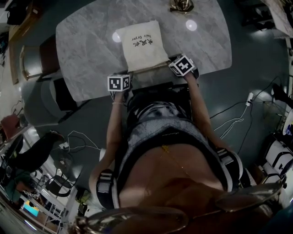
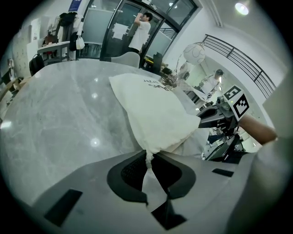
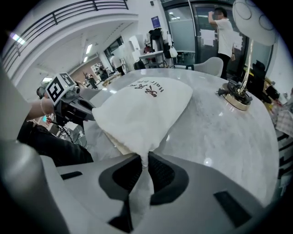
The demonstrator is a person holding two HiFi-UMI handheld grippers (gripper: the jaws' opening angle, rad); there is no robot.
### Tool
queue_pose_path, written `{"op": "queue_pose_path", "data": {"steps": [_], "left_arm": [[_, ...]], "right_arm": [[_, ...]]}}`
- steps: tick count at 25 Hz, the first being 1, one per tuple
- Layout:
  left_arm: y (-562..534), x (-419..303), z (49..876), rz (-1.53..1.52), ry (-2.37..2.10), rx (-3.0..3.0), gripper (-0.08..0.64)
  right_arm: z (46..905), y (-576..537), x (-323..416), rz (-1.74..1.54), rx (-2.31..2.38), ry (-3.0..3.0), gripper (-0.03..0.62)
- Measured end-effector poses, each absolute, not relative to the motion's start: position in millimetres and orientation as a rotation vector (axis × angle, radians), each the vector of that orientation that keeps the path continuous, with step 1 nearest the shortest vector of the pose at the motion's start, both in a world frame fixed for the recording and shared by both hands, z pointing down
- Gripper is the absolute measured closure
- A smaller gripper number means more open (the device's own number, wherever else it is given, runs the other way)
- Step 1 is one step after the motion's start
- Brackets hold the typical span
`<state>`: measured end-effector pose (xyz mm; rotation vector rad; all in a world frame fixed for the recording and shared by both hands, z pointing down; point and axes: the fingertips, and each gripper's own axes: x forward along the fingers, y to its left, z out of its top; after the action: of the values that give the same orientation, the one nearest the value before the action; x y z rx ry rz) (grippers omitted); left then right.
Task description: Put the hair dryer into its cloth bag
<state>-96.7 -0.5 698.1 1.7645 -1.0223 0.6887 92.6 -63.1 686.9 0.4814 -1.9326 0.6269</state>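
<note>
A cream cloth bag (image 1: 141,45) with dark print lies on the marble table (image 1: 87,45), bulging as if filled; the hair dryer itself is not visible. My left gripper (image 1: 120,83) is at the bag's near left corner, shut on a pinch of the bag's cloth (image 2: 147,157). At the bag's near right corner my right gripper (image 1: 183,66) is likewise shut on the cloth (image 3: 143,162). The bag (image 2: 153,109) stretches away from both sets of jaws, and its printed face (image 3: 146,103) points toward the table's far side.
A gold-based lamp (image 3: 241,98) stands on the table at the far right, seen in the head view as a lamp base (image 1: 181,5). Chairs (image 1: 39,59) sit at the table's left. Cables (image 1: 238,116) lie on the floor. A person stands by glass doors (image 2: 139,29).
</note>
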Motion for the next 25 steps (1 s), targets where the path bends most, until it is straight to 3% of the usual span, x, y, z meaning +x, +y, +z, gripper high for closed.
{"op": "queue_pose_path", "data": {"steps": [25], "left_arm": [[3.8, -92.0, 737.4, 0.877, -0.901, 1.646, 0.528]], "right_arm": [[732.1, -53.6, 98.4, 0.589, 0.405, -1.743, 0.494]]}}
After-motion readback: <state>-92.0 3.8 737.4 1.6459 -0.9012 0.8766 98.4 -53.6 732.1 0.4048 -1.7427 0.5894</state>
